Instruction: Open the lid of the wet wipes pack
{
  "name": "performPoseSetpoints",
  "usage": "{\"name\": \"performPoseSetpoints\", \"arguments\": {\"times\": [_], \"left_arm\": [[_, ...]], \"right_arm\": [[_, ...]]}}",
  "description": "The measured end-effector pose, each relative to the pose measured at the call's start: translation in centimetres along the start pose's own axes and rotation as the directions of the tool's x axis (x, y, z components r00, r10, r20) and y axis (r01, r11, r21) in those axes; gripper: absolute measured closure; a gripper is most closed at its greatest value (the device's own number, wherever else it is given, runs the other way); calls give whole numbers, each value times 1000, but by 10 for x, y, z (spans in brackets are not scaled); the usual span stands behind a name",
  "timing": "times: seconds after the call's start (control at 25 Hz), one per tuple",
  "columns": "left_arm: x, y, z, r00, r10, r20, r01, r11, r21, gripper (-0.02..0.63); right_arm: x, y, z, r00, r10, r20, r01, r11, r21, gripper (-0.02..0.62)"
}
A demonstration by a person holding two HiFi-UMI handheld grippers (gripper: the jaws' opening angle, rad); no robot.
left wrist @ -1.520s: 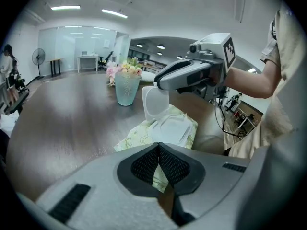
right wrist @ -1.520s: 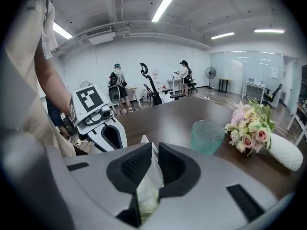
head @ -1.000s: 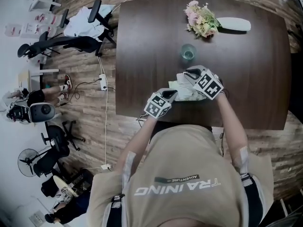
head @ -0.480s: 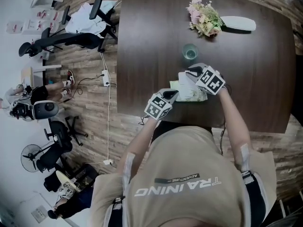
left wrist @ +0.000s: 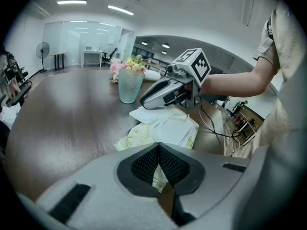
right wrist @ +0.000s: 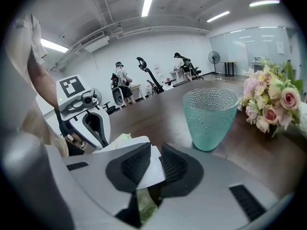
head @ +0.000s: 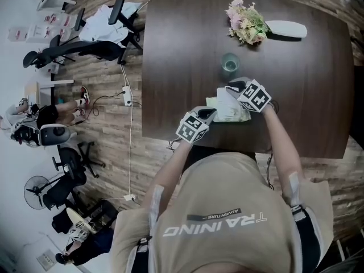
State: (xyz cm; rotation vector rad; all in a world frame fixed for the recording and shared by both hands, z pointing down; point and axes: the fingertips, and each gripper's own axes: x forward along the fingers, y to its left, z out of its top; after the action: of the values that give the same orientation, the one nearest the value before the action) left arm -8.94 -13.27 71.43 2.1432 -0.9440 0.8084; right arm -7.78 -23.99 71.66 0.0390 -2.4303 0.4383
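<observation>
**Head view:** A person is leaning over a dark desk (head: 170, 67). A wet wipes pack (head: 230, 114) is lying by the desk's near edge, about midway along it. The left gripper (head: 206, 116) is gripping the pack's near corner and has stayed put over the last second. The right gripper (head: 232, 88) has shifted slightly toward the cup (head: 230, 63), taking the white lid flap (head: 226, 98) with it.

**Left gripper view:** Its pads are clenching the pack's pale green edge (left wrist: 160, 174). Beyond them, the flap (left wrist: 146, 113) is folding back off the top of the pack.

**Right gripper view:** Its jaws are pinching the flap (right wrist: 149, 169). The cup is standing just beyond, with flowers (right wrist: 268, 102) further off toward the far edge.

The lid looks partly peeled, so the opening seems well along.
</observation>
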Motion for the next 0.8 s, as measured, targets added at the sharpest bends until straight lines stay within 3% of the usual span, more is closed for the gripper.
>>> {"name": "performPoseSetpoints", "arguments": {"times": [0.24, 0.44, 0.6, 0.8], "left_arm": [[2, 2, -1, 1000, -14, 19, 13, 1000, 24, 597], [0, -2, -9, 999, -35, -6, 36, 995, 88, 597], [-6, -4, -11, 998, -59, -10, 59, 993, 102, 597], [-1, 1, -2, 998, -58, 20, 55, 990, 126, 597]], "right_arm": [[-4, 1, 7, 986, -168, 14, 168, 982, -81, 548], [-22, 12, 14, 958, -286, 30, 288, 955, -75, 548], [-45, 38, 18, 944, -328, 23, 329, 939, -100, 549], [-64, 61, 7, 936, -353, 18, 353, 935, -14, 572]]}}
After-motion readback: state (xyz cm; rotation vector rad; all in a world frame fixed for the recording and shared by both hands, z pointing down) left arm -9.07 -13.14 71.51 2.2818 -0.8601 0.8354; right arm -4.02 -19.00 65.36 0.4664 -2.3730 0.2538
